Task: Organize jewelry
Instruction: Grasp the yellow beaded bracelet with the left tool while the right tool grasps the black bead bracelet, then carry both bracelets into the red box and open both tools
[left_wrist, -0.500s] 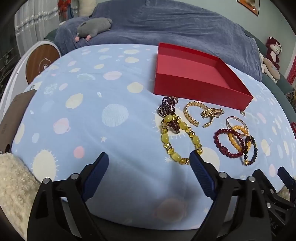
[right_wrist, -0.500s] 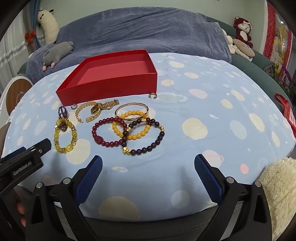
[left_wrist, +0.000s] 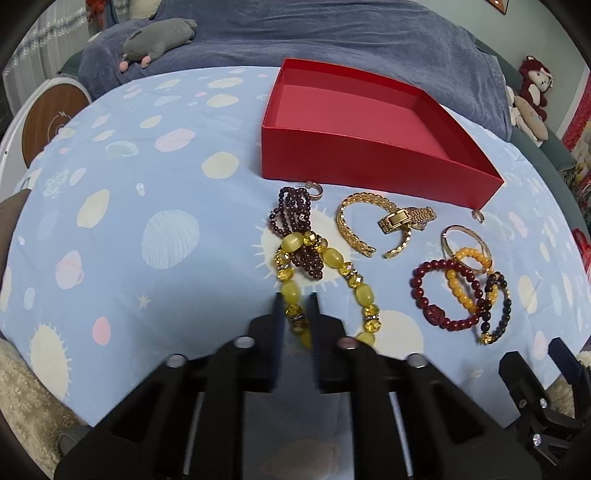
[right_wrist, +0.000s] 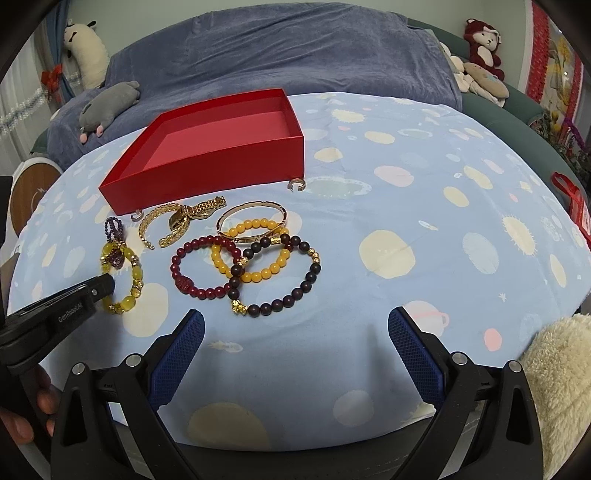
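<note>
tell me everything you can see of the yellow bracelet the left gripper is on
The yellow bracelet is a loop of large, cloudy yellow oval beads alternating with faceted amber beads and small metallic spacers. It lies flat on the blue patterned cloth, left of the gold watch. A purple bead bracelet lies across its far end. The left gripper is shut on its near left side, a bead pinched between the fingers.

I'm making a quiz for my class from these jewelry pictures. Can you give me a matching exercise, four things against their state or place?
Things:
1. left tongs
2. right tongs
3. red box
4. small purple bracelet

States:
A. empty
B. open, holding nothing
C. lying across the yellow bracelet
D. shut on the yellow bracelet

Pairs: 1-D, 2-B, 3-A, 4-C
</note>
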